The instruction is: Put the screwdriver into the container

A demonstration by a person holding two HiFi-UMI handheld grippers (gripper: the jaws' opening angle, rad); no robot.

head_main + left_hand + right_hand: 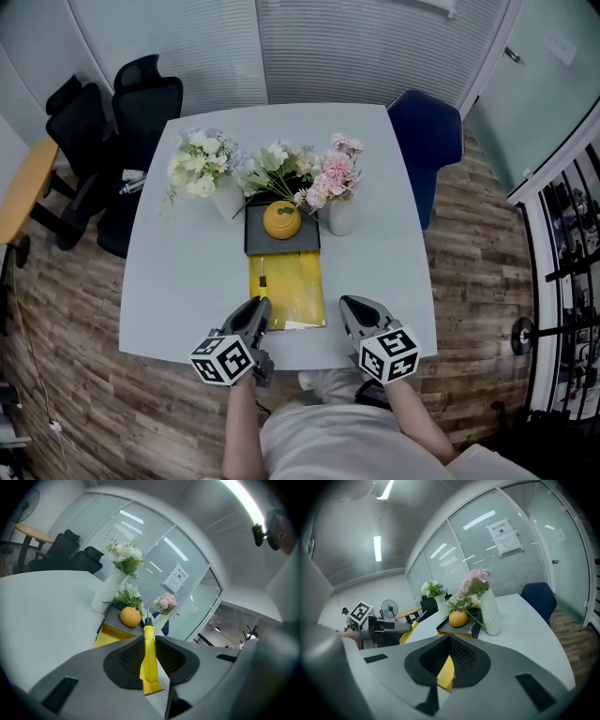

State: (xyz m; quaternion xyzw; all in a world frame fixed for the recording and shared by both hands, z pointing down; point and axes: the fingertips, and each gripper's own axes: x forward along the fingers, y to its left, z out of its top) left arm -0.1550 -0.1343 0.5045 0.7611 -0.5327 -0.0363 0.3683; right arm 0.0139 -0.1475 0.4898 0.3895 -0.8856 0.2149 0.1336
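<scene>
Two jaws of the left gripper (pixel 149 639) are clenched on the yellow handle of the screwdriver (pixel 148 656), and its thin metal tip points forward, away from the person. From above, the tool is over the near left part of the yellow container (pixel 300 286); I cannot tell if it touches it. The right gripper (pixel 449 641) has its jaws closed together with nothing between them, just beside the near right corner of the container. Behind the container a dark tray (pixel 258 242) carries an orange ball (pixel 281 218). Vases of flowers (pixel 337 178) stand around the tray on the grey worktop (pixel 183 281).
</scene>
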